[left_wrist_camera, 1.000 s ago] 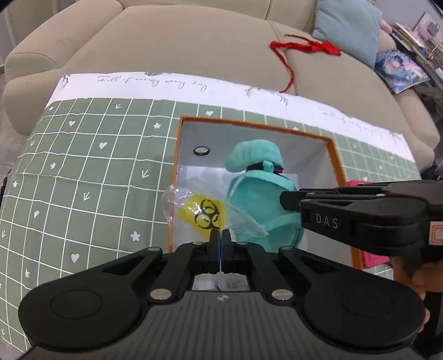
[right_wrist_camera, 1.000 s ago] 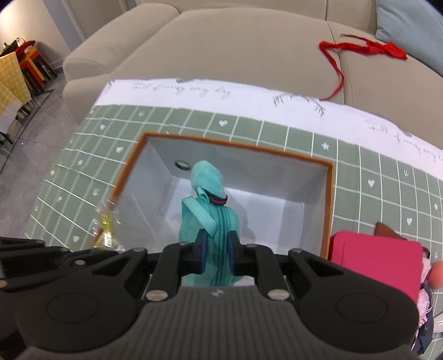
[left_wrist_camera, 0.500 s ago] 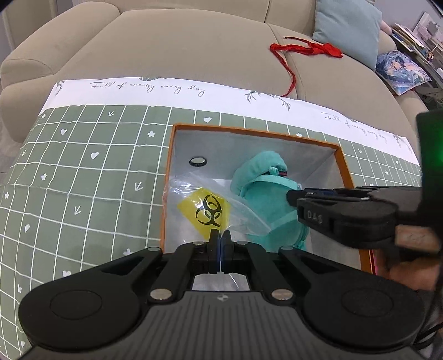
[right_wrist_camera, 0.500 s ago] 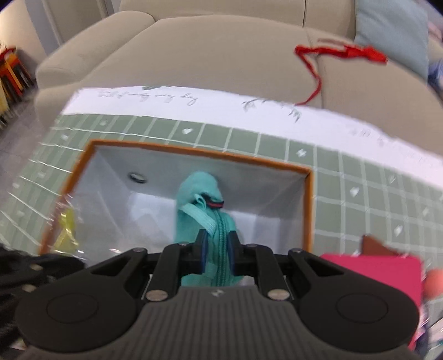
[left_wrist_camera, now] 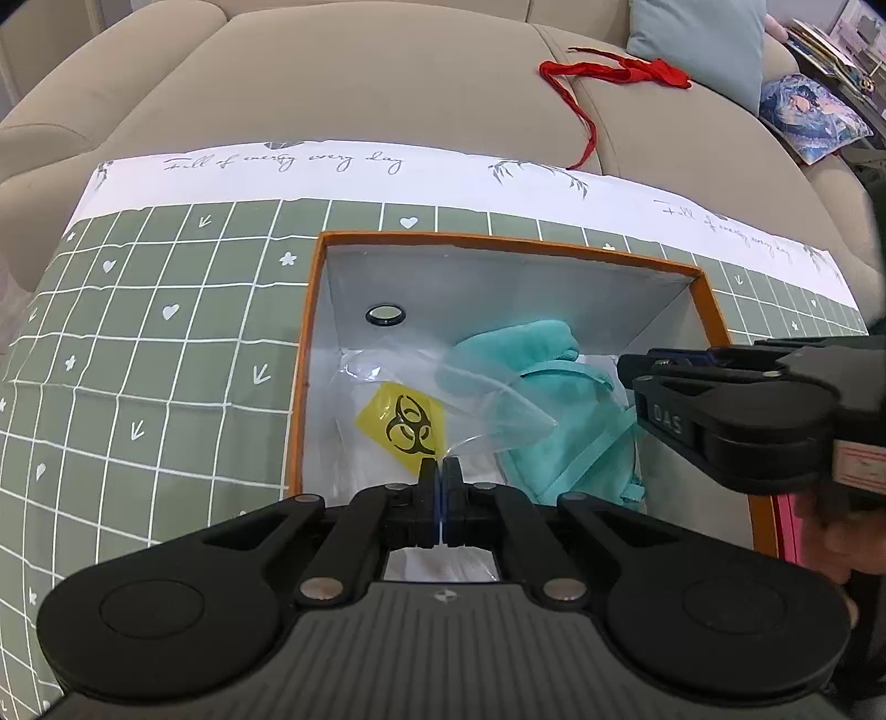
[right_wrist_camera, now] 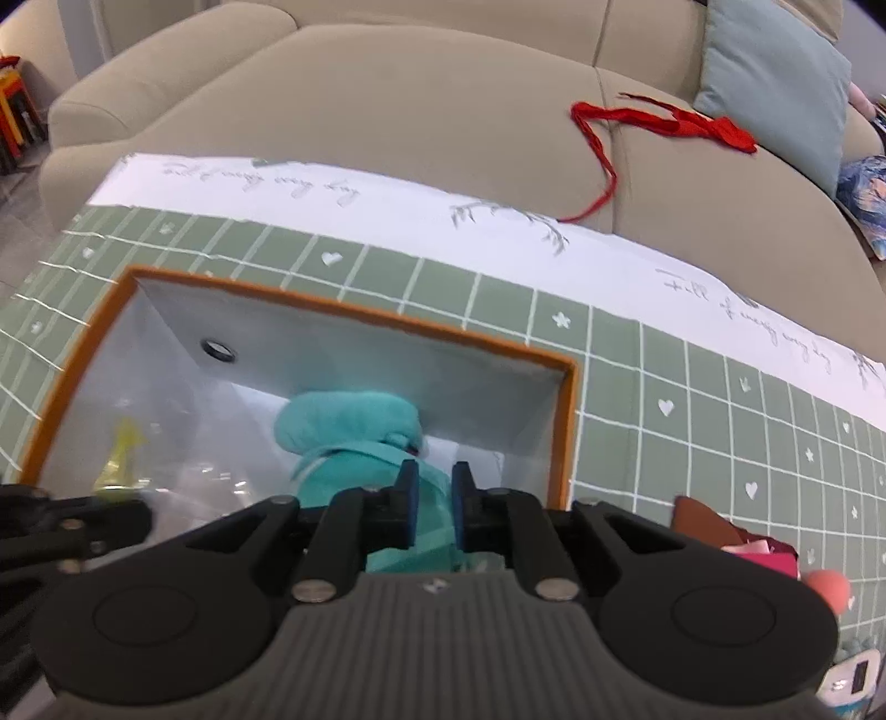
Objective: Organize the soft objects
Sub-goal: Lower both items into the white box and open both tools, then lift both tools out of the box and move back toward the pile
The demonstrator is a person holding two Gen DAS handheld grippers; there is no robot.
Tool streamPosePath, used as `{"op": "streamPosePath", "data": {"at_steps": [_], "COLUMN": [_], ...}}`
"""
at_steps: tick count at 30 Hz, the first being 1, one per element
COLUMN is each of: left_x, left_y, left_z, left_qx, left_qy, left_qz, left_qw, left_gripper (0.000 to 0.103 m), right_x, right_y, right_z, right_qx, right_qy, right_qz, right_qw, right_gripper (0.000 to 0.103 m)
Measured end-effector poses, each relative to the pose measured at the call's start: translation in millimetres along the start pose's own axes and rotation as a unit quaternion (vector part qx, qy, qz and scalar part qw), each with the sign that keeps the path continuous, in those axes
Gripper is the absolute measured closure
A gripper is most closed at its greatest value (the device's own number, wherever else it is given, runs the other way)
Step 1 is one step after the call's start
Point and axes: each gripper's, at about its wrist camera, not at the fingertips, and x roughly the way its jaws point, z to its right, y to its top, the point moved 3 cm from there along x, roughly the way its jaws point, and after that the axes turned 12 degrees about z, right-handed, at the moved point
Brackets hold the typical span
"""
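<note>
An orange-rimmed box (left_wrist_camera: 302,354) with white inner walls sits on a green grid cloth. My left gripper (left_wrist_camera: 441,471) is shut on a clear plastic bag with a yellow biohazard label (left_wrist_camera: 407,423), held low inside the box's left half. My right gripper (right_wrist_camera: 433,487) is shut on a teal plush doll (right_wrist_camera: 354,429), which hangs down into the box's right half. The doll also shows in the left wrist view (left_wrist_camera: 559,410), with the right gripper (left_wrist_camera: 642,371) beside it. The bag's yellow label (right_wrist_camera: 122,454) shows at the left in the right wrist view.
A beige sofa (left_wrist_camera: 387,77) lies behind the cloth, with a red ribbon (left_wrist_camera: 587,94) and a pale blue cushion (left_wrist_camera: 703,44). A pink item (right_wrist_camera: 769,559) and a brown one (right_wrist_camera: 703,518) lie right of the box. A metal eyelet (left_wrist_camera: 386,315) marks the box's far wall.
Both grippers have moved forward and down over the box. The bag and the teal doll now sit lower inside it, and the doll has slumped over.
</note>
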Motion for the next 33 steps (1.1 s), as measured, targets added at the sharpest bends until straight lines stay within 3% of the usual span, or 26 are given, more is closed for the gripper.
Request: {"op": "streamPosePath", "data": {"at_steps": [4,12,13,16,17,20,23,27,33], "left_x": [5,10,11,10,8,-1,-4,-4,-12], "left_y": [2,1,1,1,1,0,0,2,7], "left_z": [2,12,12,17,19,27,34,34,26], "left_qx": [0.004,0.042,0.042,0.056,0.061,0.098,0.122,0.107,0.064], "left_qy": [0.0,-0.011,-0.013,-0.015,-0.014,-0.008,-0.008,0.002,-0.012], "left_qz": [0.001,0.023,0.024,0.028,0.036,0.069,0.07,0.067,0.054], "left_qw": [1.0,0.9988,0.9988,0.998,0.9974,0.9928,0.99,0.992,0.9964], "left_gripper": [0.103,0.099,0.086,0.03,0.027,0.027,0.023,0.023,0.022], "right_x": [-12,-32,-33,-35,-36,-37,-37,-40,-46], "right_y": [4,10,10,11,12,12,10,8,10], "right_z": [-1,12,14,18,19,24,28,28,33], "right_qx": [0.001,0.007,0.007,0.012,0.014,0.021,0.03,0.028,0.039], "right_qy": [0.027,0.042,0.041,0.041,0.041,0.031,0.034,0.031,0.032], "right_qz": [0.007,0.018,0.019,0.02,0.021,0.031,0.028,0.03,0.034], "right_qw": [1.0,0.999,0.999,0.999,0.999,0.999,0.999,0.999,0.998], "right_gripper": [0.074,0.073,0.073,0.073,0.073,0.073,0.073,0.073,0.073]}}
